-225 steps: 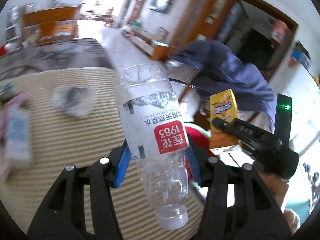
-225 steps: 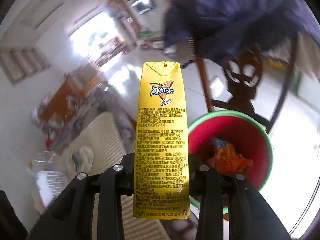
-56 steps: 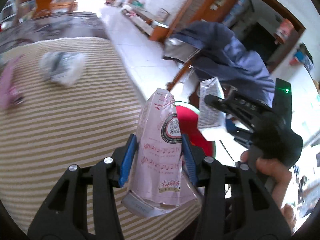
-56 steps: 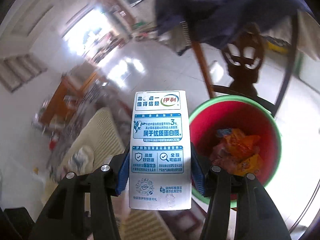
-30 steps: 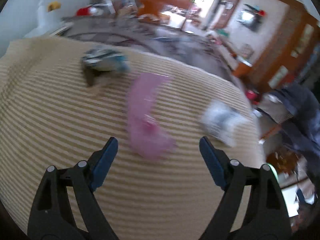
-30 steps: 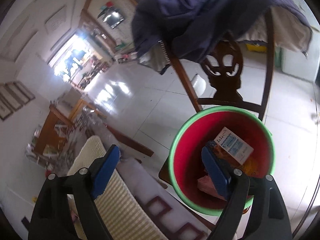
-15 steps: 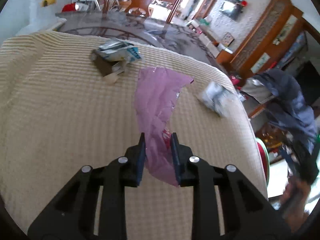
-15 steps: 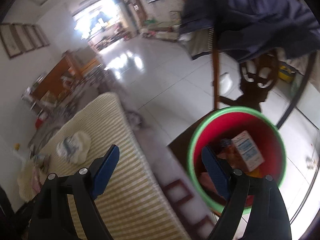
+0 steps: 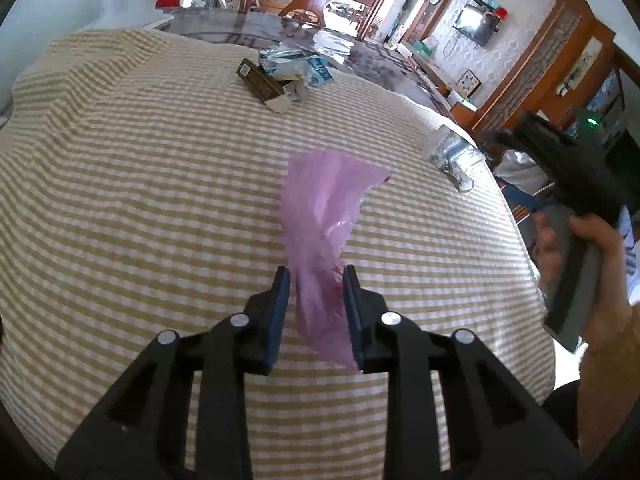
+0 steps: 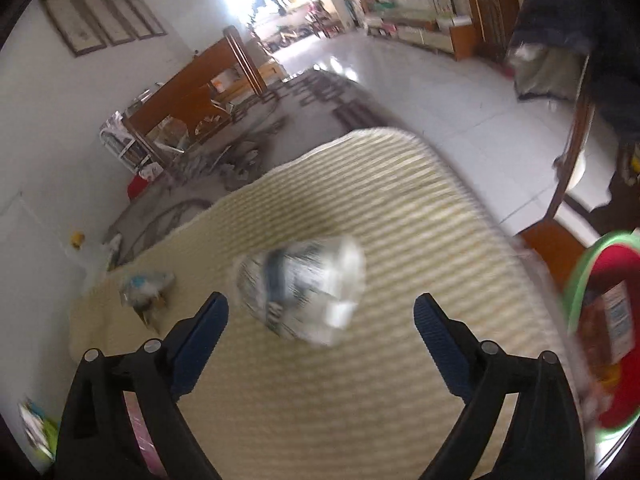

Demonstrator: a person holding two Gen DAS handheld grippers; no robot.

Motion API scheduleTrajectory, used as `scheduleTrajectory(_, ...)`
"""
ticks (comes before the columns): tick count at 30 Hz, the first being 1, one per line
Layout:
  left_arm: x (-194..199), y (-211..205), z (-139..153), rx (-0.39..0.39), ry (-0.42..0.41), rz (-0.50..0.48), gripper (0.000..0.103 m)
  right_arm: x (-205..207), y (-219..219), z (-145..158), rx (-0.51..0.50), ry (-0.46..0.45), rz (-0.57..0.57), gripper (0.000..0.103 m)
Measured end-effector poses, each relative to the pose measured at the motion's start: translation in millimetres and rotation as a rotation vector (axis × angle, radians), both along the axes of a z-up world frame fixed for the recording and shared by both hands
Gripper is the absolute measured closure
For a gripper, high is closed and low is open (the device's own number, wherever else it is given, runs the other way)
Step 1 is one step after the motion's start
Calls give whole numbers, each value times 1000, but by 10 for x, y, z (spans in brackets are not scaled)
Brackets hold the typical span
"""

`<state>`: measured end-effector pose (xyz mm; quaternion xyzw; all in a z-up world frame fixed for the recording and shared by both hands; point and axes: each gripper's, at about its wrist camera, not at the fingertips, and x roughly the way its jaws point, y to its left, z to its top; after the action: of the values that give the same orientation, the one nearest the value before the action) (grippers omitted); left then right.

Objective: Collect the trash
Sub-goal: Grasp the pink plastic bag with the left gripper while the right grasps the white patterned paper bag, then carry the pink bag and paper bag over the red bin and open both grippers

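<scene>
My left gripper is shut on a pink plastic wrapper and holds it above the striped tablecloth. My right gripper is open and empty, its fingers on either side of a crumpled white and blue wrapper lying on the cloth; it also shows in the left wrist view. The red bin with a green rim stands on the floor at the right with a milk carton and other trash in it.
A crumpled blue and white packet with a dark box lies at the far side of the cloth, also in the right wrist view. A chair draped with a dark jacket stands beyond the bin. The table edge is near the bin.
My left gripper has lifted the pink wrapper off the cloth. My right gripper has swung from over the bin back to the table, over the crumpled white wrapper.
</scene>
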<state>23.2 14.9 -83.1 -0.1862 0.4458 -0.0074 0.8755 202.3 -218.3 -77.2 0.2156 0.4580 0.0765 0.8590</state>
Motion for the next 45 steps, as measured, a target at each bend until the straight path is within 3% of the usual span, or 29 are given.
scheduleTrajectory(3,-19,10,14,-3,-11,17,57,141,190,-77,-9,31,2,12)
scheduleTrajectory(6,13,11,19,3,-28,23,51,245,360,-176,-80,72,36,11)
scheduleTrajectory(8,31,20,15,10,-37,29,48,287,411,-217,-120,91,52,14)
scheduleTrajectory(10,57,40,-1,8,-41,37,48,265,399,-204,-143,76,61,27)
scheduleTrajectory(14,103,78,-72,-5,-30,44,49,51,365,-46,-190,5,112,28)
scheduleTrajectory(16,119,63,-105,-12,-19,32,50,-116,312,44,-193,-31,150,28)
scheduleTrajectory(21,122,-2,-122,10,-18,2,78,-646,24,220,-167,-75,210,28)
scheduleTrajectory(24,82,-47,-62,57,-49,-1,84,-982,-210,274,-152,-66,225,28)
scheduleTrajectory(26,50,-100,-15,94,-74,-7,85,-1168,-331,315,-157,-82,224,28)
scheduleTrajectory(32,-66,-282,166,169,-128,-48,87,-1482,-647,365,-303,-190,129,27)
scheduleTrajectory(35,-117,-385,259,183,-141,-68,87,-1449,-817,331,-217,-172,75,27)
scheduleTrajectory(39,-133,-557,342,142,-147,-93,87,-1446,-925,358,-230,-188,27,27)
scheduleTrajectory(45,-74,-1007,425,71,-152,-181,87,-1501,-1212,405,-157,-197,-46,27)
